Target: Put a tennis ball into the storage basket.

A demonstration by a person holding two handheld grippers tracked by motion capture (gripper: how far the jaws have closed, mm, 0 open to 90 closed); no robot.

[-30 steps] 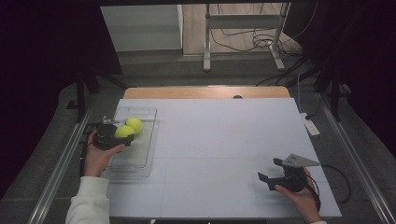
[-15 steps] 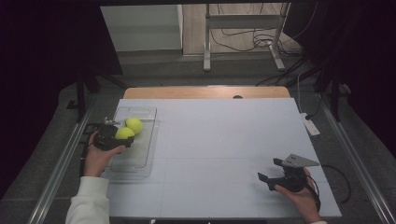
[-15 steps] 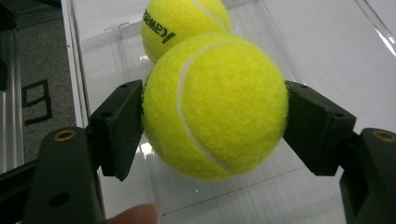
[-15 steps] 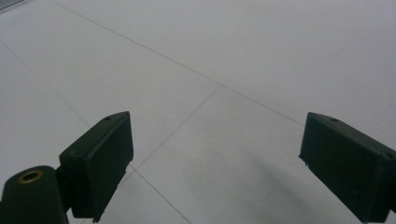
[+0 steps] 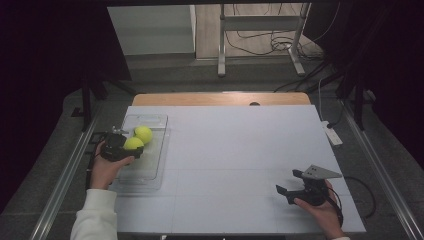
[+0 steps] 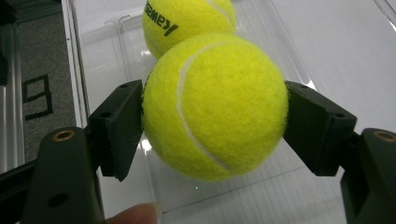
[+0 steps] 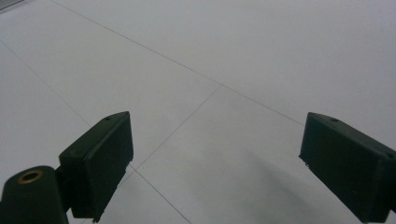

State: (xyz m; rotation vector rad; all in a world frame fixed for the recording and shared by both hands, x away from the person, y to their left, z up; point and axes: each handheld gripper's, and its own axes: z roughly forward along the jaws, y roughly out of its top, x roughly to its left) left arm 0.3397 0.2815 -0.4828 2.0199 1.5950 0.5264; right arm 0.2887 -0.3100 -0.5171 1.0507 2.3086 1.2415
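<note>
Two yellow tennis balls are over a clear plastic tray [image 5: 150,170] at the table's left. My left gripper [image 5: 129,148] is shut on the nearer tennis ball [image 5: 133,144] [image 6: 215,105], its two black jaws pressed against the ball's sides just above the tray floor [image 6: 116,42]. The second tennis ball [image 5: 143,133] [image 6: 187,21] lies right behind it in the tray, touching or nearly so. My right gripper [image 5: 289,186] [image 7: 215,168] rests low over the bare white table at the front right, jaws wide apart with nothing between them.
The white table top [image 5: 240,150] stretches between the two grippers. A wooden strip [image 5: 220,99] runs along the far edge. A white power strip [image 5: 331,134] lies at the right edge. Metal rails [image 5: 65,175] flank the table.
</note>
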